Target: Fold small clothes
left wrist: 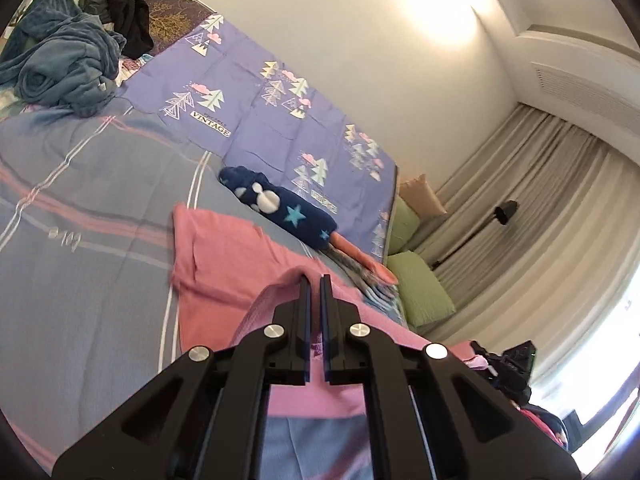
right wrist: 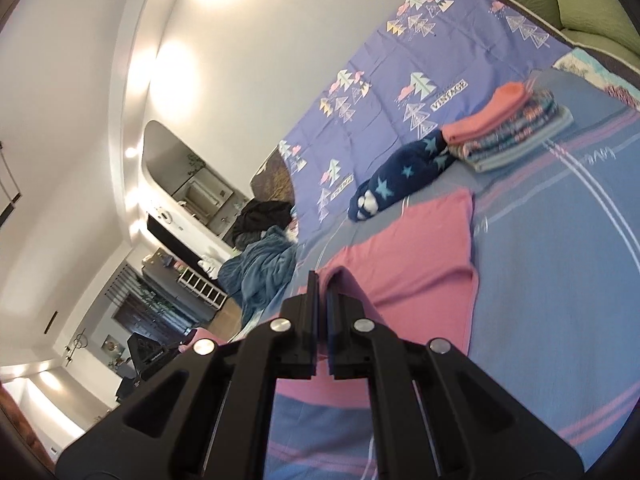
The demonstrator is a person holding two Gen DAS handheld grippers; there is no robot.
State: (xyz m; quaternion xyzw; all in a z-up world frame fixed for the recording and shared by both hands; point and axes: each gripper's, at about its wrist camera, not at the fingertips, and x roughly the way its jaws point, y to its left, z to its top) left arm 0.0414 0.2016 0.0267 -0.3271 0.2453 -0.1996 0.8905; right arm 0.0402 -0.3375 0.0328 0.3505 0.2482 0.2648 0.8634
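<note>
A pink garment [left wrist: 236, 256] lies partly spread on the grey-blue striped bedsheet [left wrist: 80, 208], its near edge lifted off the bed. My left gripper [left wrist: 315, 280] is shut on one raised corner of that edge. In the right wrist view the same pink garment [right wrist: 416, 264] drapes up to my right gripper [right wrist: 322, 280], which is shut on the other raised corner. Behind it lies a navy star-print garment [right wrist: 400, 176], and next to that a stack of folded clothes [right wrist: 512, 128] topped by a coral piece.
A purple tree-print sheet [left wrist: 248, 92] covers the back of the bed along the wall. A heap of teal and black clothes [left wrist: 68, 56] sits at one end. Green cushions [left wrist: 420, 288] line the other end near the curtains. A black device [left wrist: 508, 368] rests beside the bed.
</note>
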